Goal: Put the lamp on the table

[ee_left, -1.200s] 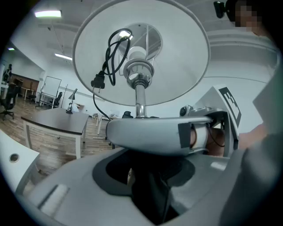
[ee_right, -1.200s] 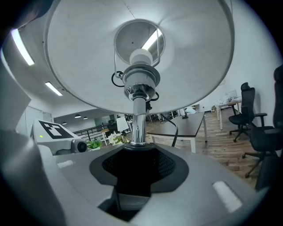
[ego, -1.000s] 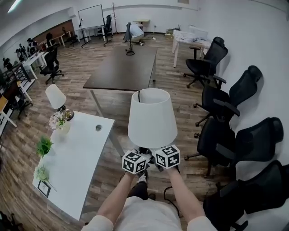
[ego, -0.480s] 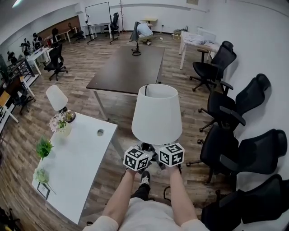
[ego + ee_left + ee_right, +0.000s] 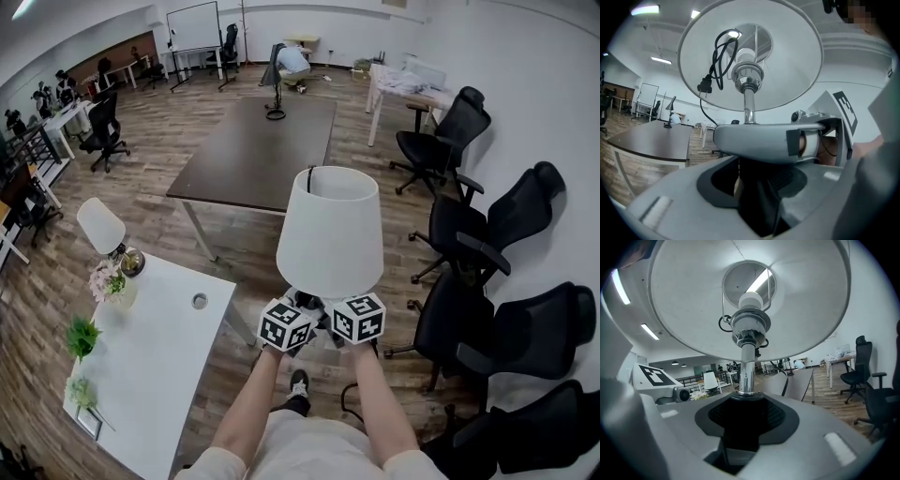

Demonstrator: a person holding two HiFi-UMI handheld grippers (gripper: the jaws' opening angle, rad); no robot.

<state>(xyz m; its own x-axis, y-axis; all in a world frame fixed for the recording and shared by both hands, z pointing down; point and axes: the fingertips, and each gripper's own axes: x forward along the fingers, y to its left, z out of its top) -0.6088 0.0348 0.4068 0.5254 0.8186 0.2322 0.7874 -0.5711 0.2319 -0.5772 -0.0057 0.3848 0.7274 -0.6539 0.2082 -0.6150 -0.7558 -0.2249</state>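
Observation:
I hold a lamp with a white shade (image 5: 330,232) upright in front of me, over the wooden floor. Both grippers clamp its dark base under the shade: left gripper (image 5: 292,319) and right gripper (image 5: 345,317), their marker cubes side by side. In the left gripper view the shade (image 5: 787,61) is seen from below, with the chrome stem (image 5: 749,105) and a coiled black cord with plug (image 5: 714,61). The right gripper view shows the stem (image 5: 746,369) rising from the black base (image 5: 747,416). The white table (image 5: 159,366) stands to my lower left, apart from the lamp.
On the white table stand a second lamp (image 5: 101,227), flowers (image 5: 108,281) and small green plants (image 5: 82,337). A dark brown table (image 5: 258,150) lies ahead. Several black office chairs (image 5: 478,244) line the white wall on the right. A person bends over at the far end (image 5: 292,62).
The lamp stays in both grippers. Its shade sits a little higher and further right in the head view, and the white table has slid to the left.

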